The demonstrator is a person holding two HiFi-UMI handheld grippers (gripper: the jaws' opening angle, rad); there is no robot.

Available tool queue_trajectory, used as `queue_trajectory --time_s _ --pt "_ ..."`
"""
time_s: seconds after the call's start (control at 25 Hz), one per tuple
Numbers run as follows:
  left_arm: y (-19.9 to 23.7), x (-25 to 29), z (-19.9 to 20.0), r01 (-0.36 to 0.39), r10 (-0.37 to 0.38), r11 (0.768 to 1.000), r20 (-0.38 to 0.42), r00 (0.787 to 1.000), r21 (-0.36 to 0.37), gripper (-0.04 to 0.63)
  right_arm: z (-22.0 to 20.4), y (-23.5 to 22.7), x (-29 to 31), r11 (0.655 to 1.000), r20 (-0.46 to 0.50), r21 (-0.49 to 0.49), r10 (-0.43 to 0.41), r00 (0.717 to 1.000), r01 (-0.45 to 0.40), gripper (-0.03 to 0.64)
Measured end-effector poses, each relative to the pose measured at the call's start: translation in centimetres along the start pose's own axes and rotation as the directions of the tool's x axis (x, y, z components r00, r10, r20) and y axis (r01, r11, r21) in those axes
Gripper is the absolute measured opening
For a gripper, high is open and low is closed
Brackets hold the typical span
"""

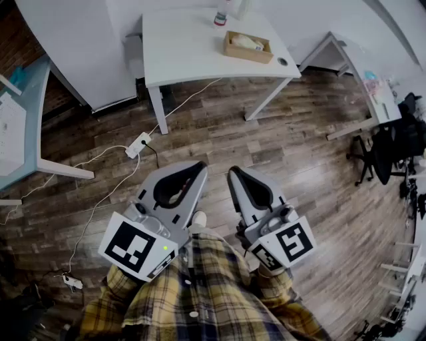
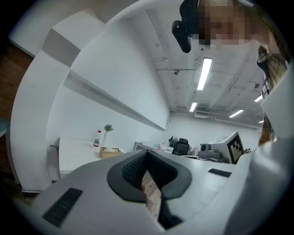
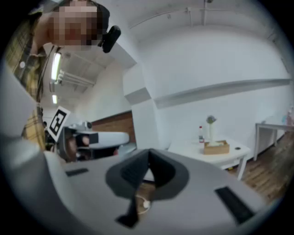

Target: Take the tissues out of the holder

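Note:
A wooden tissue holder with white tissues in it stands on the white table at the far side of the room. It also shows small in the left gripper view as a holder and in the right gripper view as a holder. My left gripper and right gripper hang side by side close to the person's plaid shirt, over the wooden floor, well short of the table. Both have their tips together with nothing between them, as the left gripper and right gripper views also show.
A small bottle and a vase stand on the table behind the holder. A power strip with cables lies on the floor near the table's left leg. Another desk and a black office chair are at the right, a pale desk at the left.

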State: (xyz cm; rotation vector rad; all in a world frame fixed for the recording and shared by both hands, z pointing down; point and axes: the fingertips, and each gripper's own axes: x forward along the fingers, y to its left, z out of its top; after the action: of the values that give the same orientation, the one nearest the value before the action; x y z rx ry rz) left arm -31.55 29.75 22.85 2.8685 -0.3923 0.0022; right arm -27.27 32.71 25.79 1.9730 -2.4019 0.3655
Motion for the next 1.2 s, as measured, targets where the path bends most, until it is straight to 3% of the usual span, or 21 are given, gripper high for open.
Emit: queue_trajectory --time_s 0.76,1.2 --pt "-5.1 3.3 -1.5 0.04 -0.039 0.999 -0.035 0.999 0.037 0.005 1.0 -2.3 -5.3 1.0 0.069 0.007 -0.009 0.998 0.009 0.012" --pt "-7.1 3.1 -2.3 -0.012 0.013 0.998 -0.024 1.0 0.055 0.005 -0.2 -3.1 -7.6 1.0 0.067 0.014 0.022 0.998 -0.023 0.012"
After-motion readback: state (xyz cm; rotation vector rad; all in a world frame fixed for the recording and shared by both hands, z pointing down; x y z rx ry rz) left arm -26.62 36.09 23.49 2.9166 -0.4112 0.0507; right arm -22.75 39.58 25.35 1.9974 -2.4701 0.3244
